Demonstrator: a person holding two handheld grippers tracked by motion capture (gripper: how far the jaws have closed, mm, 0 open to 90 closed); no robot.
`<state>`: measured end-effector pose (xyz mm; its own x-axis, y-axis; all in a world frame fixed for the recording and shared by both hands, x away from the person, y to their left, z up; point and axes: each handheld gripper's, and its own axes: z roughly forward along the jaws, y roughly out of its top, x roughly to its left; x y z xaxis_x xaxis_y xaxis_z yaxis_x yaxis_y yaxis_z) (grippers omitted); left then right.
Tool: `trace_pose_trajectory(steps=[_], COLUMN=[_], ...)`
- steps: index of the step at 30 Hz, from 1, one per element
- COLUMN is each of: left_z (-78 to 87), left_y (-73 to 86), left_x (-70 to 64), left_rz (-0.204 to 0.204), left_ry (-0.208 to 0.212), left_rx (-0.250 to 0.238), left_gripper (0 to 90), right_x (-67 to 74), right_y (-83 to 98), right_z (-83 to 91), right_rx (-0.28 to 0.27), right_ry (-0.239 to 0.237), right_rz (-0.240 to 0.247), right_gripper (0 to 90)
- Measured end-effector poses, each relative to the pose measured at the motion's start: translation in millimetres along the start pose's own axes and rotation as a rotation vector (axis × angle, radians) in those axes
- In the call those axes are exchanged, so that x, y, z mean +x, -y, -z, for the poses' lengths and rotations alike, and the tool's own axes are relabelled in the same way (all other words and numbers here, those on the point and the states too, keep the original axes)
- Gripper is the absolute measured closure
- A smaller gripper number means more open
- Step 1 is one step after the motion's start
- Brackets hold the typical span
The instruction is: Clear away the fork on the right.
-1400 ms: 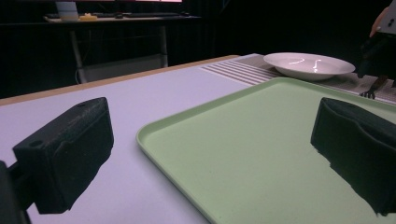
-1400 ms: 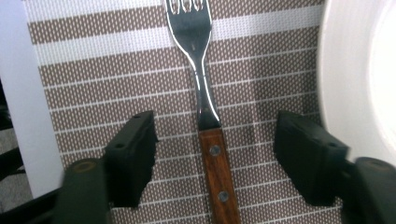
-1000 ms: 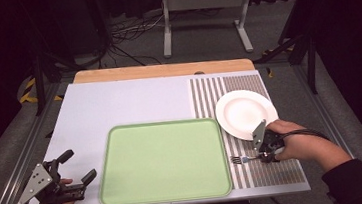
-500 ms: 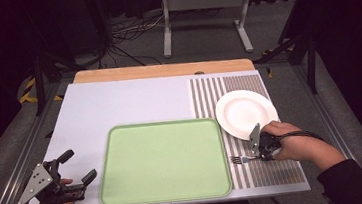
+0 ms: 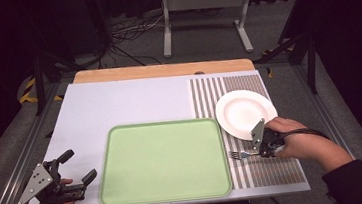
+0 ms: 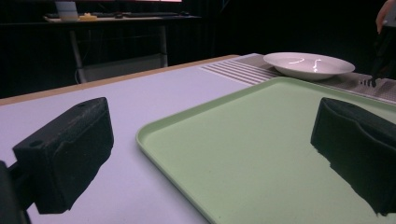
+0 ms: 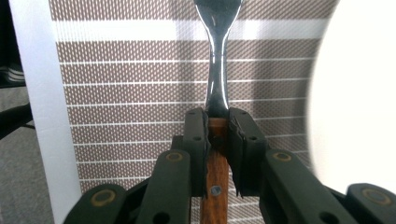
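Down at the lower left of the high view, the left gripper (image 5: 77,168) sits at the near corner of the surface (image 5: 119,105), fingers spread wide and released with nothing between them. From its own view the two black fingers (image 6: 65,156) frame the near edge of the green tray (image 6: 261,154), which lies flat just ahead.

Over to the lower right of the high view, the right gripper (image 5: 263,150) is low on the striped placemat (image 5: 271,171). Its jaws have just been closing, and there it is: the fingers (image 7: 195,140) are clenched on the fork (image 7: 218,79), pads pressing on the wooden handle right where it meets the metal neck. In the right gripper view the steel neck runs straight up from the grip to the top edge of the frame, over the brown stripes. From above, the fork's tines (image 5: 234,154) point left toward the tray, lying on the mat just right of the tray's rim.

A little farther up the frame, the white plate (image 5: 245,113) rests on the mat, its near rim just beside the right gripper. In the left gripper view the plate (image 6: 308,65) sits at upper right, beyond the tray.
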<state>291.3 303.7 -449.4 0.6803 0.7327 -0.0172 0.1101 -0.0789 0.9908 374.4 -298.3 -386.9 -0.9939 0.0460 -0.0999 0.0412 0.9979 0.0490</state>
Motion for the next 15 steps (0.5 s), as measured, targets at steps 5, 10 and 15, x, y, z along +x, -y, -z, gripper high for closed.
trace_pose_trajectory(steps=[5,10,15], left_z=[0.0,0.0,0.0], left_y=[0.0,0.2,0.2], left_x=[0.1,0.2,0.1], left_rz=[0.000,0.002,0.002], left_ry=[0.001,-0.001,-0.001], left_rx=[0.000,-0.002,-0.003], left_gripper=[0.0,0.0,0.0], right_x=[0.1,-0.8,-0.5], right_y=[-4.6,-10.1,-13.4], right_z=[14.2,24.3,28.4], right_rx=[-0.025,-0.042,-0.052], right_ry=[0.028,0.051,0.056], right_rz=[0.000,0.013,0.006], right_gripper=[78.3,78.3,78.3])
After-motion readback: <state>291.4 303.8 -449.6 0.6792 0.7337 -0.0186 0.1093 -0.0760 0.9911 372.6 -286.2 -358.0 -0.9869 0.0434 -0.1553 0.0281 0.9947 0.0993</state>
